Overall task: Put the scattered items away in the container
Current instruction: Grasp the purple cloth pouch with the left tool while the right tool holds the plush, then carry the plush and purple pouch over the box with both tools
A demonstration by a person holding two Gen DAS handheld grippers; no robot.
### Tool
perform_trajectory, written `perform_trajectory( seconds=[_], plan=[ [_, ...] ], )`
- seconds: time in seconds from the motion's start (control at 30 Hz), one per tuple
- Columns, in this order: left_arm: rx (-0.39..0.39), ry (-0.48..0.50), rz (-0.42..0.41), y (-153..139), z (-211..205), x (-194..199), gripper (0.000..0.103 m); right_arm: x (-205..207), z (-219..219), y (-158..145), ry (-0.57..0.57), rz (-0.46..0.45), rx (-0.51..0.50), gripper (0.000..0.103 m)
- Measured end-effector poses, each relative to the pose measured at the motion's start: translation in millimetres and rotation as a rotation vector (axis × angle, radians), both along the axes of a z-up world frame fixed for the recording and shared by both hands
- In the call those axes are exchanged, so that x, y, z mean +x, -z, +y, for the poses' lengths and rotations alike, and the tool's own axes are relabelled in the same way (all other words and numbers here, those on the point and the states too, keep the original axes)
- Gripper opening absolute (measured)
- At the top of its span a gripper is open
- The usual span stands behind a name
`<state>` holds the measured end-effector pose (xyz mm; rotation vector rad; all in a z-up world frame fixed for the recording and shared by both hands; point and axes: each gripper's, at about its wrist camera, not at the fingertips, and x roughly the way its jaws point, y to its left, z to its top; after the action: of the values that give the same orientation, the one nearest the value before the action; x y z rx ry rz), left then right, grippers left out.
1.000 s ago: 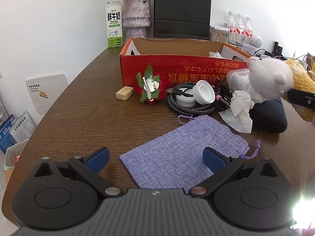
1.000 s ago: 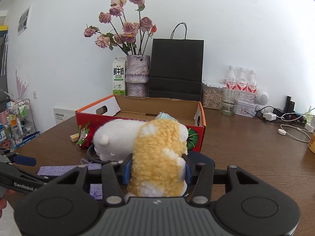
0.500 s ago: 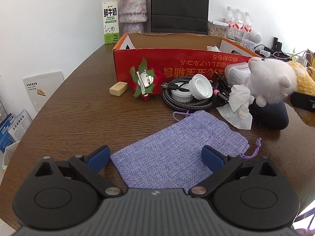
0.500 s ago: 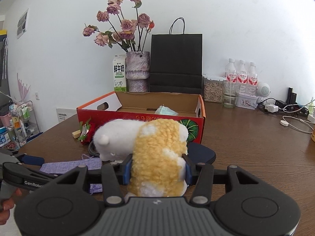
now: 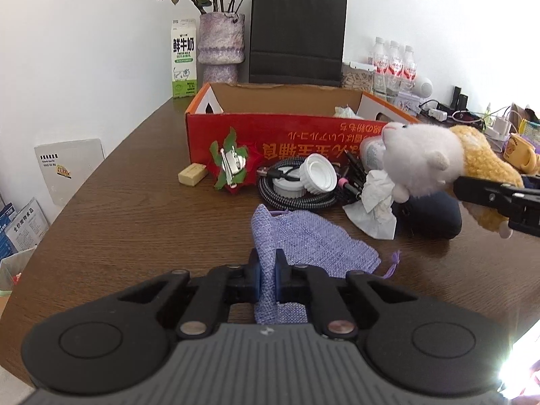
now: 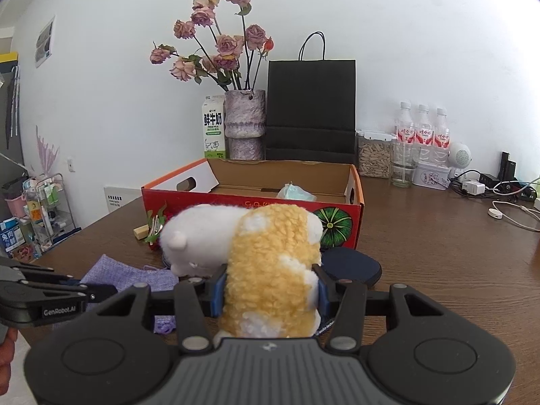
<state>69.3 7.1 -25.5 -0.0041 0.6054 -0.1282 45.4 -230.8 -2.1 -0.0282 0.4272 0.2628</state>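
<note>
My left gripper (image 5: 267, 276) is shut on the near edge of a lilac cloth pouch (image 5: 303, 236), which bunches up between the blue pads on the brown table (image 5: 118, 229). My right gripper (image 6: 268, 292) is shut on a white and yellow plush toy (image 6: 266, 253), held just above the table in front of the red cardboard box (image 6: 236, 202). In the left wrist view the plush toy (image 5: 432, 162) hangs at the right with a finger of the right gripper (image 5: 489, 197) across it. The red cardboard box (image 5: 287, 135) stands open behind the scattered items.
Before the box lie a soap bar (image 5: 192, 174), a red-green hair clip (image 5: 233, 165), a coiled cable (image 5: 293, 199) with a white lid (image 5: 319, 172), pens, a crumpled tissue (image 5: 374, 202) and a dark pad (image 5: 432, 216). A milk carton (image 5: 184, 57), vase, black bag (image 5: 297, 33) and bottles stand behind.
My left gripper has shut on the pouch, which was lying flat between the open fingers, and has lifted its near edge. The right gripper with the plush toy has stayed in place.
</note>
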Motion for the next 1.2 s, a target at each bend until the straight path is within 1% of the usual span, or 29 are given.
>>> perform_trajectory(
  seconds=[0.1,0.37,0.47,0.57,0.7,0.83,0.93,1.07,1.2],
  plan=[
    [-0.038,0.011,-0.052,-14,5,-4,0.008,0,1,-1,-0.002,-0.008,0.004,0.048],
    [-0.053,0.014,-0.193,-51,5,3,0.008,12,4,-12,-0.002,-0.045,0.011,0.048],
    [-0.054,0.008,-0.247,-66,3,13,0.008,22,7,-18,-0.002,-0.067,0.013,0.048],
    [-0.075,-0.001,-0.294,-84,2,26,0.008,36,10,-27,0.000,-0.086,0.024,0.048],
    [-0.092,-0.024,-0.362,-107,-2,52,0.008,63,12,-42,0.011,-0.116,0.044,0.048],
    [-0.130,-0.048,-0.369,-118,-5,90,0.008,96,15,-56,0.034,-0.152,0.041,0.048],
    [-0.134,-0.064,-0.362,-119,-8,119,0.008,122,15,-63,0.057,-0.168,0.045,0.048],
    [-0.121,-0.099,-0.335,-110,-16,157,0.008,164,15,-62,0.087,-0.155,0.034,0.048],
    [-0.113,-0.130,-0.287,-88,-21,196,0.008,204,16,-47,0.113,-0.102,0.022,0.048]
  ],
)
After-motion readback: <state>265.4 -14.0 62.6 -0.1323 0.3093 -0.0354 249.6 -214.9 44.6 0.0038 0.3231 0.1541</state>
